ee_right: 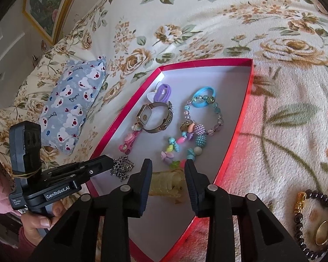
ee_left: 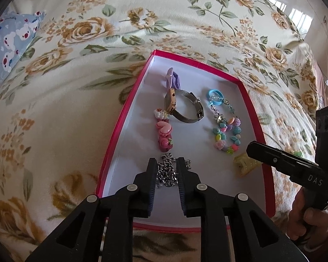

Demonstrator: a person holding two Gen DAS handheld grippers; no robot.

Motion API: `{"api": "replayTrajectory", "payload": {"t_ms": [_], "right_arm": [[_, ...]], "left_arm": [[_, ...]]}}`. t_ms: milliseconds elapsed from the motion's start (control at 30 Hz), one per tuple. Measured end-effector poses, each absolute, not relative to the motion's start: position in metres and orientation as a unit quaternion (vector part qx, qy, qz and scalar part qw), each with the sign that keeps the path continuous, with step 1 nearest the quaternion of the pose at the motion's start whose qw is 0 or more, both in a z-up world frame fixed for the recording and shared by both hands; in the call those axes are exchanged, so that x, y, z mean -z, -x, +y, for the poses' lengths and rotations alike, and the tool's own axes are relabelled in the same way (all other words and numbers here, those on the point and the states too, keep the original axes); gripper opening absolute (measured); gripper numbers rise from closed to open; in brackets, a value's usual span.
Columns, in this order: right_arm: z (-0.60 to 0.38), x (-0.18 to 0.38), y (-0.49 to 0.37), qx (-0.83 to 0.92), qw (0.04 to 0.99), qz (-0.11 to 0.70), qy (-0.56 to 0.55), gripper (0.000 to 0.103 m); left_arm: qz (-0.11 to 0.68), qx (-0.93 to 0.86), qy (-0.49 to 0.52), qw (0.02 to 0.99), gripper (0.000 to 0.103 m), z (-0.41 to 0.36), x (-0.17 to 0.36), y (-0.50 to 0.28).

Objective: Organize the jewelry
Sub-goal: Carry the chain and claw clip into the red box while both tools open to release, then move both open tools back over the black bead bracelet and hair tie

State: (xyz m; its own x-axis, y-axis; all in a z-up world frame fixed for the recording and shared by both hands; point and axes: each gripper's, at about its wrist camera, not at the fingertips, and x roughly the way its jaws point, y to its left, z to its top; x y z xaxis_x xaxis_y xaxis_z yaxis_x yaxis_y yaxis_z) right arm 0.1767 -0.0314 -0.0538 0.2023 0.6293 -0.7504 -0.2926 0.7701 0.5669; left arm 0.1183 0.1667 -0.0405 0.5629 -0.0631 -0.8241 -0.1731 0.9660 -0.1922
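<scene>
floral bedspread (ee_left: 81, 100), framed painting (ee_right: 48, 6)

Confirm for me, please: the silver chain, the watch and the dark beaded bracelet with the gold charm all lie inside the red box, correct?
Not quite. The silver chain and the watch lie inside the red box, but the dark beaded bracelet lies outside it on the floral blanket, as the right wrist view shows.
</scene>
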Motion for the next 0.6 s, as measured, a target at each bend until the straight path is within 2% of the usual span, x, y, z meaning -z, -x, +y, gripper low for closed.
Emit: {"api": "replayTrajectory", "payload": {"t_ms": [33,100,233,267,300,367,500,600], "right_arm": [[-0.031,0.053,-0.177,-0.303,0.760,0.554,-0.153,0.035],[-0.032,0.050,-0.177,-0.301,0.764,0.550,-0.154,0.043],[-0.038,0.038,-0.177,-0.299,0.772,0.537,-0.160,0.048],[-0.041,0.035,-0.176,-0.298,0.775,0.533,-0.164,0.053],[-0.043,0.032,-0.176,-0.298,0.777,0.530,-0.166,0.060],[-0.048,0.022,-0.175,-0.297,0.783,0.519,-0.170,0.063],[-0.057,0.011,-0.172,-0.294,0.792,0.507,-0.170,0.064],[-0.067,0.006,-0.167,-0.289,0.795,0.503,-0.176,0.064]], "left_arm": [[0.465,-0.031,0.127,0.875,0.019,0.166,0.039,-0.117],[0.464,-0.032,0.125,0.876,0.020,0.165,0.037,-0.116],[0.462,-0.034,0.120,0.878,0.029,0.163,0.031,-0.112],[0.461,-0.035,0.118,0.879,0.031,0.162,0.030,-0.110],[0.460,-0.036,0.117,0.879,0.036,0.161,0.028,-0.109],[0.455,-0.038,0.113,0.882,0.045,0.158,0.024,-0.105],[0.451,-0.035,0.106,0.886,0.049,0.151,0.017,-0.099],[0.447,-0.031,0.102,0.888,0.057,0.145,0.011,-0.092]]}}
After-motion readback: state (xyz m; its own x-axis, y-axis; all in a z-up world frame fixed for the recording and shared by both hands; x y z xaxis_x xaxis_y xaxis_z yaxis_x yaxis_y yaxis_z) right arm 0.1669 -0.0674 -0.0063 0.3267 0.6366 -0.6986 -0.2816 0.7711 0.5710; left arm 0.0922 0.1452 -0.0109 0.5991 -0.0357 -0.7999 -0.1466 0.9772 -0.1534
